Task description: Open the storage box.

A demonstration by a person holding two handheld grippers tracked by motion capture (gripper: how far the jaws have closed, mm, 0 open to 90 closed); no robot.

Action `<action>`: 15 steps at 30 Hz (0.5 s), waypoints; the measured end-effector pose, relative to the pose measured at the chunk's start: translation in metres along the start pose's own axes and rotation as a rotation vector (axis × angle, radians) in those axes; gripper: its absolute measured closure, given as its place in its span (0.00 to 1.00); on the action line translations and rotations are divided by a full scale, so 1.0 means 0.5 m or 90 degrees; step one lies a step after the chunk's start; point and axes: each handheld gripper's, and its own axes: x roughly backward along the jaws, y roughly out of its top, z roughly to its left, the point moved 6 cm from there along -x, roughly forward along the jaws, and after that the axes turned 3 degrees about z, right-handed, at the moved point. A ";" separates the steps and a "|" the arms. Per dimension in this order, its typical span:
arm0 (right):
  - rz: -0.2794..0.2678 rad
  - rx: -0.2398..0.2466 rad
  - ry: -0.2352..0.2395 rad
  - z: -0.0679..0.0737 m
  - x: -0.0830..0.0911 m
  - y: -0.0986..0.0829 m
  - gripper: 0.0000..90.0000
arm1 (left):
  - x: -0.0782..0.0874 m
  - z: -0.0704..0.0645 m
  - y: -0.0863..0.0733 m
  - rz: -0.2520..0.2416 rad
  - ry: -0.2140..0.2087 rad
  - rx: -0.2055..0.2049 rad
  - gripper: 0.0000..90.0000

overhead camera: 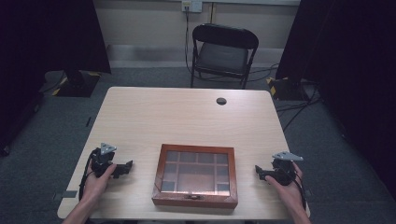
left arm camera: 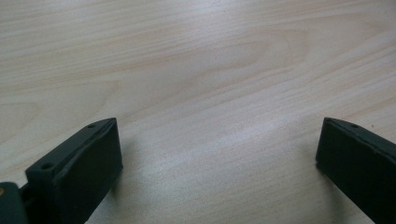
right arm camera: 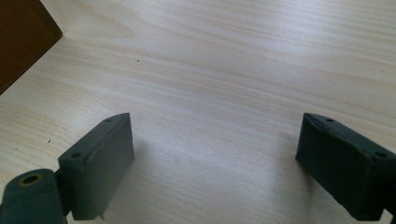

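Wooden and reddish-brown, the box (overhead camera: pixel 195 175) lies flat in the lower middle of the high view, near the front edge of the pale surface (overhead camera: pixel 187 116). Its long axis runs left to right across the frame, its glass lid faces up showing a grid of compartments, and its small clasp points toward the bottom of the frame. The left tongs (overhead camera: pixel 125 167) rest on the surface at lower left, well apart from the box and pointing toward it; the left gripper view shows them spread wide over bare wood. The right tongs (overhead camera: pixel 258 171) sit at lower right, near the box, also spread wide and clamping nothing; a brown box corner (right arm camera: pixel 21 37) shows at upper left of the right gripper view.
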 end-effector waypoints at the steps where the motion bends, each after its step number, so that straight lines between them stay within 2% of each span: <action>1: 0.001 0.000 0.001 0.000 0.000 0.000 0.11 | 0.000 0.000 0.000 0.000 0.001 0.000 0.00; 5: 0.001 0.002 0.003 0.000 0.000 0.000 0.11 | -0.001 -0.001 0.000 0.000 -0.002 0.002 0.00; 11: 0.016 0.002 0.022 0.005 0.006 0.006 0.19 | -0.001 -0.001 0.000 0.000 -0.002 0.003 0.00; 12: 0.006 -0.003 0.039 0.012 0.014 0.014 0.22 | -0.001 -0.001 0.000 0.000 -0.002 0.003 0.00; 13: 0.006 -0.003 0.039 0.012 0.014 0.014 0.22 | -0.001 -0.001 0.000 0.000 -0.002 0.003 0.00; 14: -0.005 -0.011 0.058 0.019 0.025 0.023 0.27 | -0.001 -0.001 0.000 0.000 -0.001 0.003 0.00; 15: -0.014 -0.012 0.070 0.024 0.031 0.028 0.27 | -0.001 -0.001 0.000 0.000 -0.002 0.002 0.00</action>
